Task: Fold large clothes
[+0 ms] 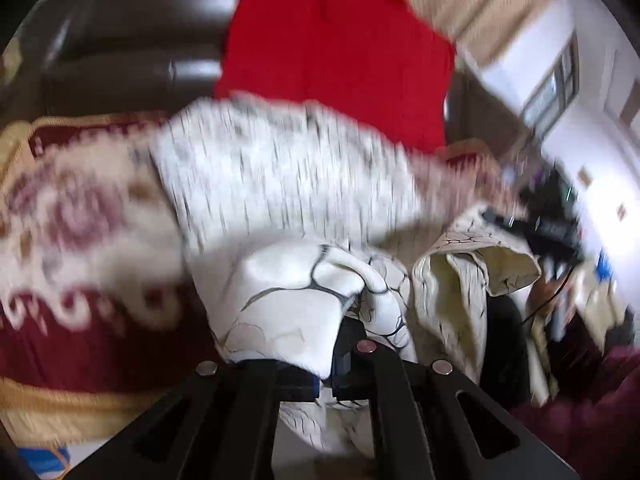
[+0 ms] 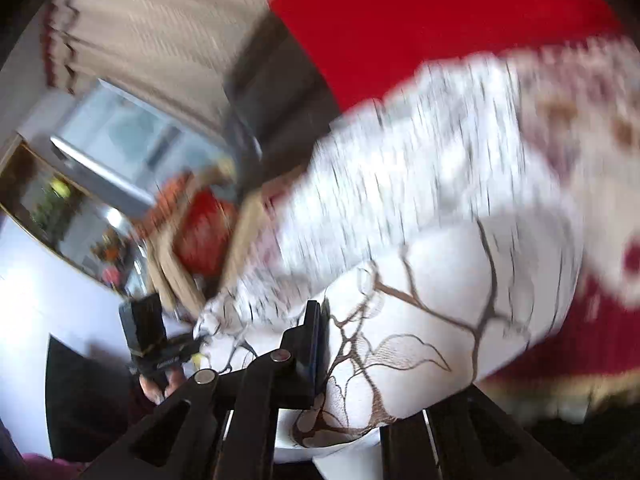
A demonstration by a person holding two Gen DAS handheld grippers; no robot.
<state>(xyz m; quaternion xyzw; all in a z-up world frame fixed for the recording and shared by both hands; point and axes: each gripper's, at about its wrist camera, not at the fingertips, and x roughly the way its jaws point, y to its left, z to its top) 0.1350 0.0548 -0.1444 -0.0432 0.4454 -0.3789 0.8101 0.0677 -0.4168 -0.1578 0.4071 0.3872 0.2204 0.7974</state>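
A white garment [image 1: 288, 292] printed with thin dark branch lines hangs bunched between both grippers, and motion blurs its far part. My left gripper [image 1: 340, 364] is shut on a fold of it at the bottom of the left wrist view. Further right in that view, my right gripper [image 1: 516, 222] grips another edge of the cloth. In the right wrist view the same garment [image 2: 440, 280] drapes over my right gripper [image 2: 324, 344], which is shut on it, with the right finger hidden under fabric. To the left there, my left gripper [image 2: 192, 340] is held by a hand.
Under the garment lies a red, cream and gold patterned blanket [image 1: 80, 240]. Behind it a bright red cloth [image 1: 340, 60] hangs over a dark leather sofa [image 1: 140, 40]. A beige curtain [image 2: 160, 40] and a window [image 1: 556, 88] show at the room's side.
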